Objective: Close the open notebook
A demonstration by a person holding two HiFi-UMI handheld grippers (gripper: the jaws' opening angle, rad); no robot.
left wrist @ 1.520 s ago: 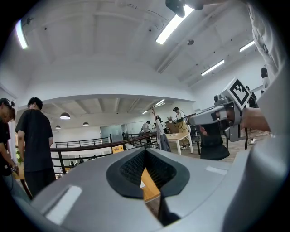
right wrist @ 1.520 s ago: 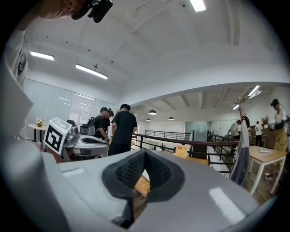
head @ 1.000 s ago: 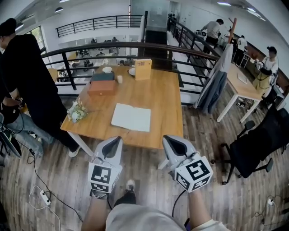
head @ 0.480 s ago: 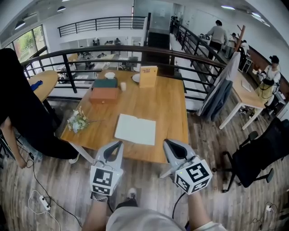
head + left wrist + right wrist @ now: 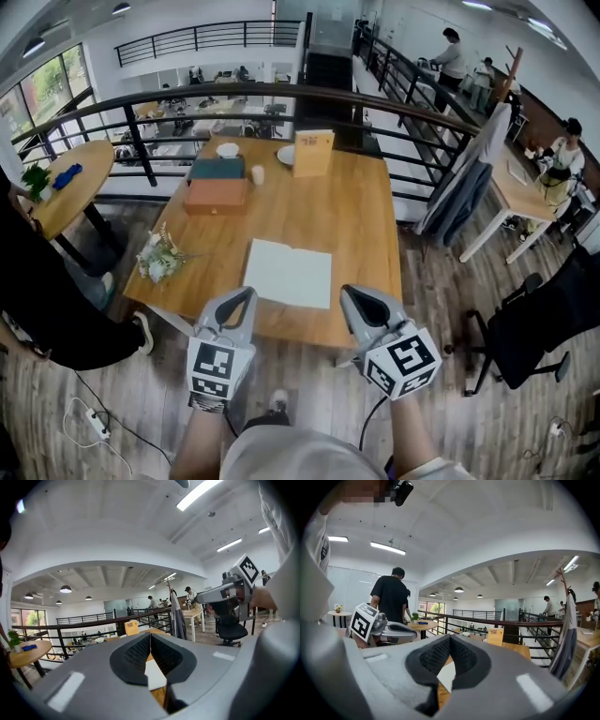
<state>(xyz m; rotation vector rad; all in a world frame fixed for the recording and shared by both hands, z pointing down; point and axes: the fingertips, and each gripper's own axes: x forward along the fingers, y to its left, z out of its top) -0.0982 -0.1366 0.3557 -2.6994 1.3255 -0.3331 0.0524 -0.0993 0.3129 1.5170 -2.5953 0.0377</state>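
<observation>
The open notebook lies flat with white pages up, near the front edge of the wooden table. My left gripper is shut and empty, its tip at the table's front edge, just left of the notebook's near corner. To the right, my right gripper is likewise shut and empty, off the notebook's right near corner. Neither touches the notebook. In the left gripper view the white notebook shows below the closed jaws, with the right gripper beside. In the right gripper view the notebook shows the same way, beside the left gripper.
Far across the table stand a brown box, a teal box, a cup, a bowl and a yellow card stand. Flowers lie at its left edge. A railing runs behind. A person in black stands left, an office chair right.
Both grippers have advanced together to the table's front edge, and the notebook now looks closer. The person in black has shifted to the left of the view.
</observation>
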